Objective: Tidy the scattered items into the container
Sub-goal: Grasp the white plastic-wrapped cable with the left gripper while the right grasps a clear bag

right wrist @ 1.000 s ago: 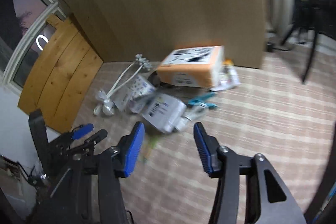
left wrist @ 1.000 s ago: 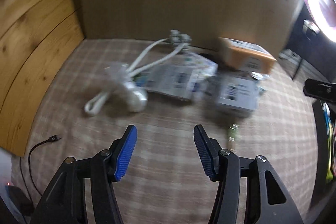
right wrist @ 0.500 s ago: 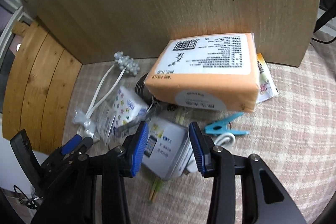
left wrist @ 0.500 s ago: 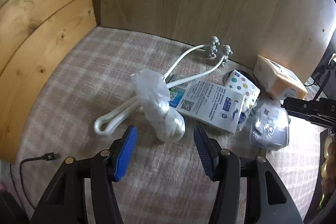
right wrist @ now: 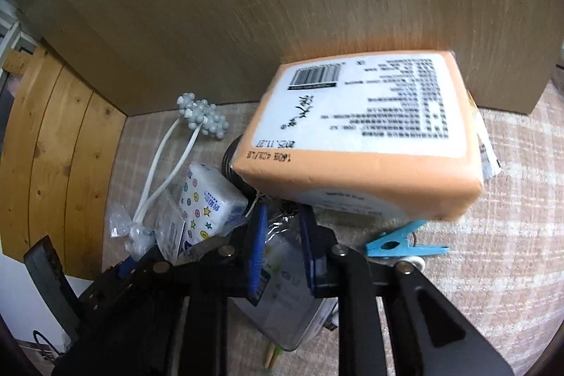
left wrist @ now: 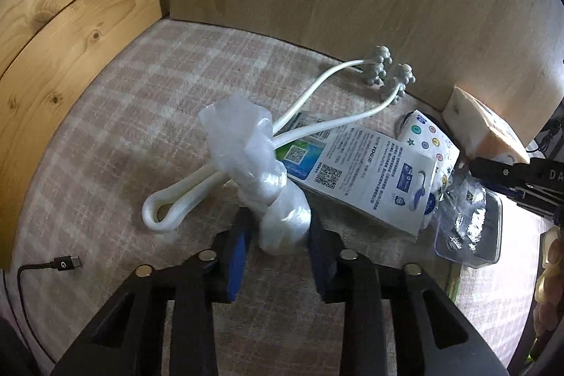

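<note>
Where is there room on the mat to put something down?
Bare mat lies between the wooden wall and the white massager, and right of the blue clip. The middle is crowded around the orange box.

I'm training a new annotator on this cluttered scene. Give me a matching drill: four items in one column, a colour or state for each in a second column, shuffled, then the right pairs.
Items:
1. knotted plastic bag
2. clothespin
3. large box
4. USB cable

Descriptions:
A. orange with a white label
B. between the left gripper fingers
C. light blue
D. black, lying apart from the pile

Pairs: 1-B, 2-C, 3-A, 4-D
</note>
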Action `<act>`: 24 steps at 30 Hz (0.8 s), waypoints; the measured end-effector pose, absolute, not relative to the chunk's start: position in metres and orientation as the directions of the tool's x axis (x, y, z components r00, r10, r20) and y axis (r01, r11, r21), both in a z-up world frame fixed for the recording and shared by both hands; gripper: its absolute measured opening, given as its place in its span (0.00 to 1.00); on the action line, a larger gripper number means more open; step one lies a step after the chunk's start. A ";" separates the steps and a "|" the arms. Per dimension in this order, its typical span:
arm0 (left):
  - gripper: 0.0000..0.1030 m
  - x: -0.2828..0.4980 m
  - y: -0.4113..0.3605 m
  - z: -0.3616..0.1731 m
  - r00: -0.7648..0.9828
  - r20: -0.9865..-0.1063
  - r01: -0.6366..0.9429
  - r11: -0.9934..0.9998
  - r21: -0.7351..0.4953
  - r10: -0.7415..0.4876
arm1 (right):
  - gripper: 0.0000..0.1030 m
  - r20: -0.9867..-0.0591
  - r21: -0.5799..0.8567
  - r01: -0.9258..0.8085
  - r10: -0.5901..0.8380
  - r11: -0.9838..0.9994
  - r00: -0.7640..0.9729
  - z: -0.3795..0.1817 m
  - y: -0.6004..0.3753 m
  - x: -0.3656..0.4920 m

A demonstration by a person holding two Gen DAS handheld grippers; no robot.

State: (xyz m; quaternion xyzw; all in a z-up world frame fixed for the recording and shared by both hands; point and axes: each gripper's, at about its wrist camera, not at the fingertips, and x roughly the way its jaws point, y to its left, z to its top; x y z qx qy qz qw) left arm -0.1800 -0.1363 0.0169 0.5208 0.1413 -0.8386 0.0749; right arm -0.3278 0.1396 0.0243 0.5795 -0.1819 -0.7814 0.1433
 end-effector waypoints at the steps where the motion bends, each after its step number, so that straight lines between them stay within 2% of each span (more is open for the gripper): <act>1: 0.22 -0.179 -0.138 0.017 -0.448 -0.894 0.276 -0.946 -0.170 0.030 | 0.18 -0.848 0.462 0.004 -0.443 -0.887 -0.289 0.027 0.144 -0.326; 5: 0.22 -0.175 -0.138 0.019 -0.457 -0.889 0.276 -0.945 -0.173 0.029 | 0.18 -0.822 0.498 0.013 -0.477 -0.867 -0.310 0.047 0.157 -0.305; 8: 0.22 -0.175 -0.135 0.018 -0.456 -0.890 0.274 -0.947 -0.169 0.027 | 0.18 -0.816 0.524 0.039 -0.514 -0.851 -0.264 0.054 0.153 -0.290; 21: 0.21 -0.176 -0.122 0.015 -0.450 -0.892 0.262 -0.951 -0.165 0.031 | 0.19 -0.816 0.562 -0.057 -0.542 -0.825 -0.199 0.024 0.132 -0.318; 23: 0.20 -0.176 -0.122 0.014 -0.454 -0.890 0.267 -0.949 -0.168 0.030 | 0.16 -0.802 0.583 -0.063 -0.561 -0.810 -0.205 0.020 0.131 -0.320; 24: 0.20 -0.175 -0.122 0.015 -0.458 -0.888 0.270 -0.947 -0.173 0.031 | 0.09 -0.799 0.588 -0.065 -0.566 -0.806 -0.205 0.018 0.130 -0.321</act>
